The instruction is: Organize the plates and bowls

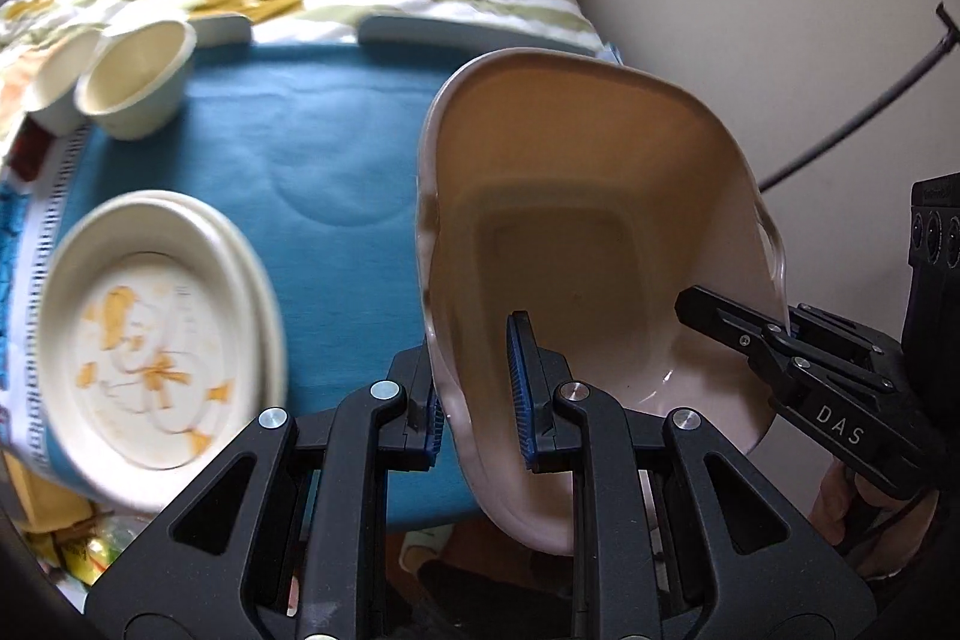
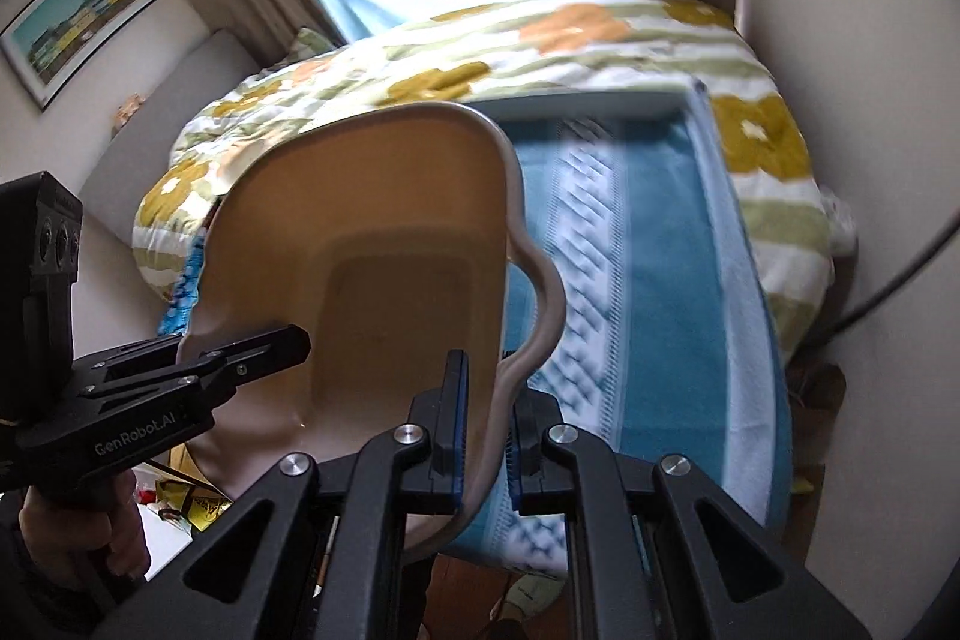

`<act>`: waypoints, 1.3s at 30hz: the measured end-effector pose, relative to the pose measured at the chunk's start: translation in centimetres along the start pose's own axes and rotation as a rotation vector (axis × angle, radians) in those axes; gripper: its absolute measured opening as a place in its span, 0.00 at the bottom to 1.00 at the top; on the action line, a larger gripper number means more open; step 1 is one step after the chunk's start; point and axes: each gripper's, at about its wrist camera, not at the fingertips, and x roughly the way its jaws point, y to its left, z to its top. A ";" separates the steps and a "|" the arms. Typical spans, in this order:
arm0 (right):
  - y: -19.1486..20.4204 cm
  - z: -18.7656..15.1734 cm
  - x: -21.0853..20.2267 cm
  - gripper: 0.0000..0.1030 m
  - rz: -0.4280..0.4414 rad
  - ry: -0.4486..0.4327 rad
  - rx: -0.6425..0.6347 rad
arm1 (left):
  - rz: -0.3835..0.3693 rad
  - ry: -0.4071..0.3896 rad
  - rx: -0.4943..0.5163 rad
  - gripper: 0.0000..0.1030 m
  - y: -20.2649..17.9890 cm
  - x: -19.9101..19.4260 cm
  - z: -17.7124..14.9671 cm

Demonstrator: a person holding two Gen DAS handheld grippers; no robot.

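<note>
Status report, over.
Left gripper and right gripper both shut on pink dish. Dish airborne above blue towel. Nothing in the way.

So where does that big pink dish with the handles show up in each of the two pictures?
Left wrist view: the pink dish fills the centre-right, tilted, its rim pinched by the left tool.
Right wrist view: centre-left, its rim pinched by the right tool.
Shared landmark: the blue towel beneath.

The baking dish (image 1: 576,220) hangs above the towel's (image 1: 312,148) right edge. On the towel, left of the dish, lie stacked plates (image 1: 150,334); behind them stand two cups (image 1: 135,79).
</note>
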 end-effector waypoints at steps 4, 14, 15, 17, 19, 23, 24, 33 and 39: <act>-3.9 -1.0 2.3 0.09 -0.020 0.036 0.067 | -0.025 0.067 0.011 0.16 -1.5 4.6 0.0; -6.5 -1.9 5.1 0.09 -0.021 0.045 0.102 | 0.014 0.118 0.020 0.16 -2.9 9.6 0.1; -6.7 -1.8 5.3 0.09 -0.014 0.043 0.109 | 0.028 0.128 0.029 0.16 -3.0 9.9 0.1; -7.0 -1.9 5.6 0.09 -0.002 0.049 0.124 | 0.057 0.146 0.051 0.17 -2.9 10.2 0.3; -7.5 -1.7 5.9 0.09 0.006 0.046 0.135 | 0.071 0.148 0.067 0.17 -3.1 10.6 0.3; -7.8 -1.6 6.2 0.09 0.022 0.042 0.158 | 0.052 0.146 0.072 0.45 -3.2 10.8 0.3; -7.9 -1.5 6.2 0.09 0.028 0.041 0.164 | 0.062 0.138 0.077 0.56 -3.3 10.6 0.3; -8.8 -1.4 6.3 0.12 0.030 0.047 0.250 | 0.089 0.106 0.104 0.80 -3.7 10.2 0.2; -9.1 -1.5 5.5 0.54 0.020 0.016 0.277 | 0.098 0.105 0.102 0.80 -3.7 10.2 0.4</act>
